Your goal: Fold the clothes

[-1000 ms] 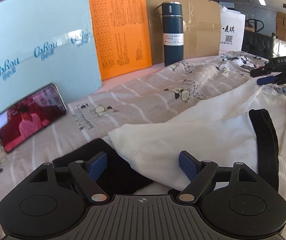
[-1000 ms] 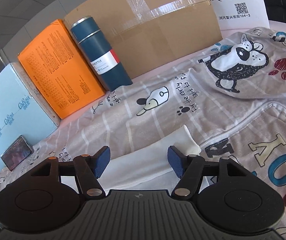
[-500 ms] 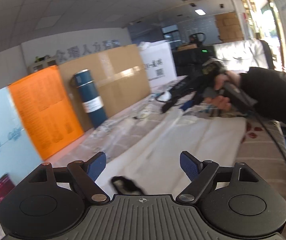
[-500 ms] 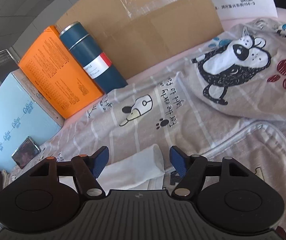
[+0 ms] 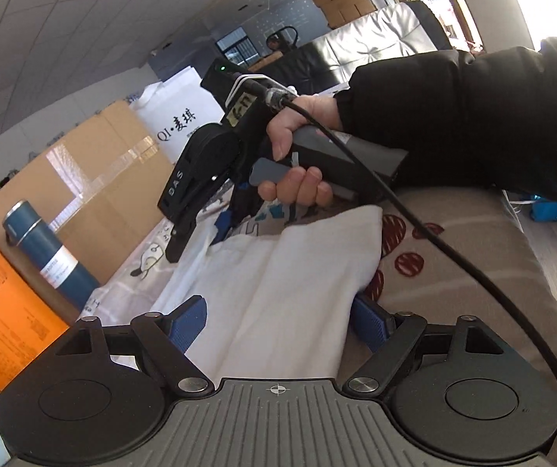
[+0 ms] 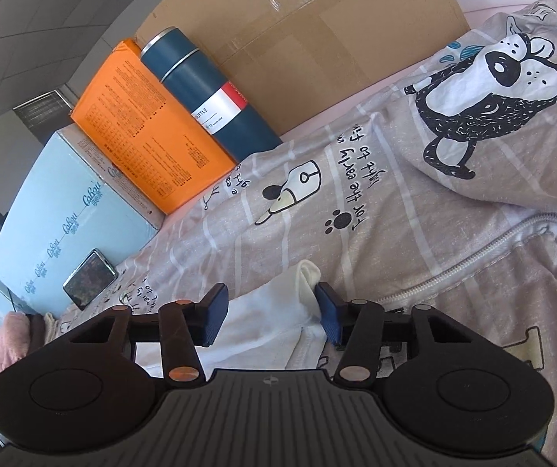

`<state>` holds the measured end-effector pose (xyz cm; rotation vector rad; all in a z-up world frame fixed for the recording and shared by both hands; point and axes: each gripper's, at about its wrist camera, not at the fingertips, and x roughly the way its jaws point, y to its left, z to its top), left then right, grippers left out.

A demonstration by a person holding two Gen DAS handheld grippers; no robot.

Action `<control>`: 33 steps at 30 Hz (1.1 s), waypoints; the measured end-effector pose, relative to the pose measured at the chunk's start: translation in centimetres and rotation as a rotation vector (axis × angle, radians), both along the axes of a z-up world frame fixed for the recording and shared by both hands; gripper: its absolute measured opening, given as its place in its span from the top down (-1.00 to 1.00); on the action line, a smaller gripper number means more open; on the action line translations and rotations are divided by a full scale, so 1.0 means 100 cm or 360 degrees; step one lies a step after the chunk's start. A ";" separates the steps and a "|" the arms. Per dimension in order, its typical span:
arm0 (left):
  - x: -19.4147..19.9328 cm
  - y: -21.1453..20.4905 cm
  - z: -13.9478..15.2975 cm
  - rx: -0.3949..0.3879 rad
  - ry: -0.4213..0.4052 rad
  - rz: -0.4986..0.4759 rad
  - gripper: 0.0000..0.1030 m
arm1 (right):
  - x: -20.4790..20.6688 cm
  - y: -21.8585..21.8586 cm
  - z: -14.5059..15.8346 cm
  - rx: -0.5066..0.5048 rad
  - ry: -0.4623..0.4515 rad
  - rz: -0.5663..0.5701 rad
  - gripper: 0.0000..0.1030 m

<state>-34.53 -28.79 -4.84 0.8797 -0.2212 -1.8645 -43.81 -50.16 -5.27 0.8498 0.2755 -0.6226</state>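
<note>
White shirt (image 5: 278, 292) between the left gripper's (image 5: 278, 321) jaws, blue pads (image 5: 188, 321) on black arms. Same blue pads (image 6: 212, 317) on the right gripper (image 6: 270, 315), a cream-white cuff (image 6: 305, 288) between them. Beyond the jaws, a beige sheet (image 6: 375, 214) with white stripes, black-and-white cartoon dogs, black paw prints, dark red spots. Further out: dark teal flask (image 6: 208, 93) with a white-and-red label, orange box (image 6: 150, 132), pale blue box (image 6: 64, 210), brown carton (image 6: 317, 31). Black sleeve (image 5: 473, 116) above the left jaws.

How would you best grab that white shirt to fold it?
Grip the white shirt at its corners, coming in low and flat along the bed. Its edges lie thin on the bedsheet, so each open gripper probably slides around one.
</note>
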 end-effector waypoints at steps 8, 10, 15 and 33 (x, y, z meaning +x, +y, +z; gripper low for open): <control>-0.015 -0.026 0.000 0.0066 0.0084 -0.0109 0.83 | 0.002 0.005 -0.003 -0.0117 0.0096 -0.0036 0.63; -0.006 -0.022 0.008 0.0038 0.0156 -0.0079 0.84 | 0.003 0.007 -0.002 -0.0147 0.0109 -0.0038 0.68; 0.018 -0.005 0.028 -0.0146 0.0292 0.0041 0.85 | 0.008 0.020 0.020 -0.0276 0.0084 -0.0076 0.74; 0.151 0.121 0.086 -0.0678 0.0618 0.0726 0.86 | 0.178 0.113 0.158 -0.0780 0.0142 0.0104 0.79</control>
